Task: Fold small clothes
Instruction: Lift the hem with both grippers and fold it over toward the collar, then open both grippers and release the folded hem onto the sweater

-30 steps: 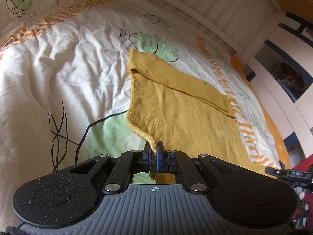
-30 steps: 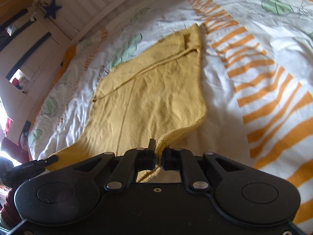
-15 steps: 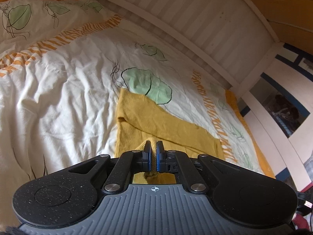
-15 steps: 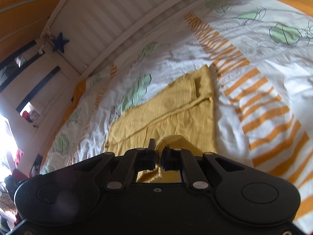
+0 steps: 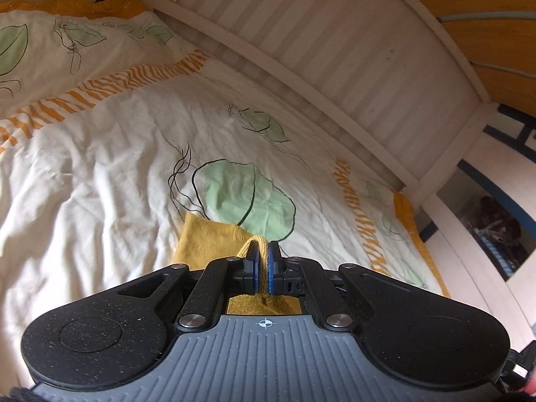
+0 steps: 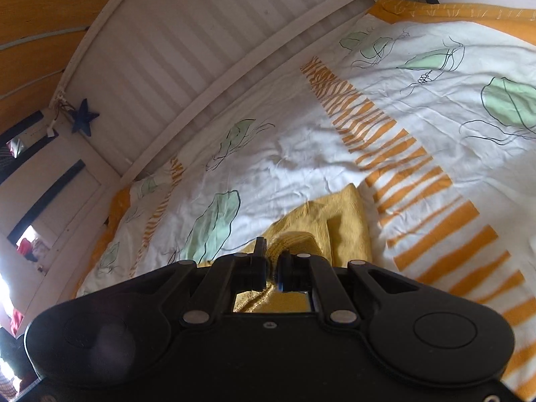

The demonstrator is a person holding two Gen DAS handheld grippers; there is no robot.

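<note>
Both grippers clamped on same yellow knit garment [image 5: 214,239]. Left gripper [image 5: 263,268] pinched ribbed hem between blue pads [image 5: 274,266]; rest of garment lay on duvet at 11 o'clock from fingertips. Right gripper [image 6: 270,271] pinched folded edge; garment [image 6: 338,224] spread toward 1 o'clock. White duvet [image 5: 100,167] with green leaf print [image 5: 248,197] and orange stripes [image 6: 412,174] lay beyond at 12 o'clock. White slatted bed rail [image 5: 301,43] ran along far edge. Blue star [image 6: 83,120] hung at 10 o'clock in right view. Nothing blocked path ahead.
</note>
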